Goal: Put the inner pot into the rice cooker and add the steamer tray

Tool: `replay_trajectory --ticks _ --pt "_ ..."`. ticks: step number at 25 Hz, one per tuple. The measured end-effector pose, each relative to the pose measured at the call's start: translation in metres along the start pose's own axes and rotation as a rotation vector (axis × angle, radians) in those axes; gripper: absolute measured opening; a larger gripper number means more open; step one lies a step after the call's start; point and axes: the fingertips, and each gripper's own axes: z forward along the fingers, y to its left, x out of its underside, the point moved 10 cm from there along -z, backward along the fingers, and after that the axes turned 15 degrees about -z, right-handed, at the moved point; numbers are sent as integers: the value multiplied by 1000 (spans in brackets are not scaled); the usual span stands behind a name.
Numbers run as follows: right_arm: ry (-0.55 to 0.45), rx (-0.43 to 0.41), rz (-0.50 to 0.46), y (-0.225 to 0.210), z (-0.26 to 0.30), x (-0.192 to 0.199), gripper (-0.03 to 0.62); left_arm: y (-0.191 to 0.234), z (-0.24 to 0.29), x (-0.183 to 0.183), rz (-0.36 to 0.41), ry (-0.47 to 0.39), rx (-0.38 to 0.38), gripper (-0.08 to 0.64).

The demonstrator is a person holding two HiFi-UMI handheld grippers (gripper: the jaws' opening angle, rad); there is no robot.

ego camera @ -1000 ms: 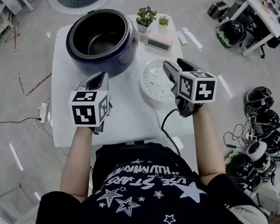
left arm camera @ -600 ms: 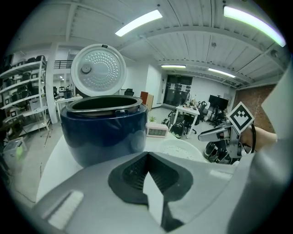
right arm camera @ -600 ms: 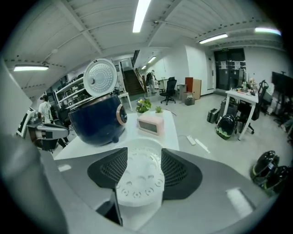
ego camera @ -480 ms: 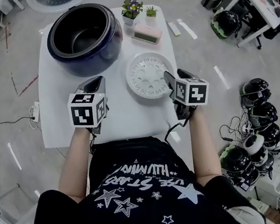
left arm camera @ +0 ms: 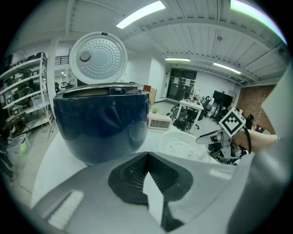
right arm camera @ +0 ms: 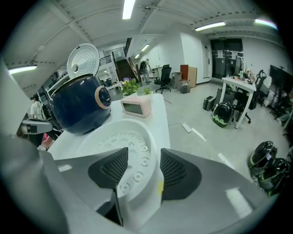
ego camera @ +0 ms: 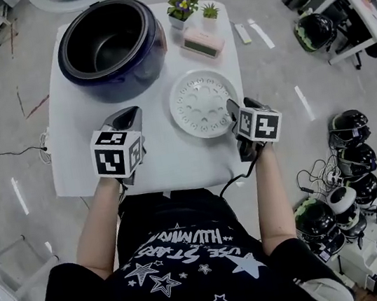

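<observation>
- Cooker [ego camera: 142, 75]: far-left corner of the bench [ego camera: 170, 167], with the pot [ego camera: 102, 43] seemingly already seated inside.
- Left gripper [ego camera: 129, 114]: by the near edge, jaws closed together, holding nothing.
- Tray [ego camera: 203, 101]: lies flat, right of centre.
- Right gripper [ego camera: 233, 108]: jaws apart, astride the tray's near rim. So shallow a bite could let it tilt or slip when lifted.

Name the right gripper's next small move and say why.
Probably close the right gripper on the steamer tray. Its jaws stand apart with the tray's near rim between them, so a grip looks ready but not yet made. The tray lies flat on the table, and the rice cooker stands open to receive it.
</observation>
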Motion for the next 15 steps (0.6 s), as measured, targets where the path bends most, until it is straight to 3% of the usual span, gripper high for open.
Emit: replay_trajectory --ticks 9,15 --pt "60 -23 0 -5 22 8 219 -5 12 9 -10 38 2 3" --pt "85 -23 0 -7 30 11 113 -9 16 13 -11 45 13 3"
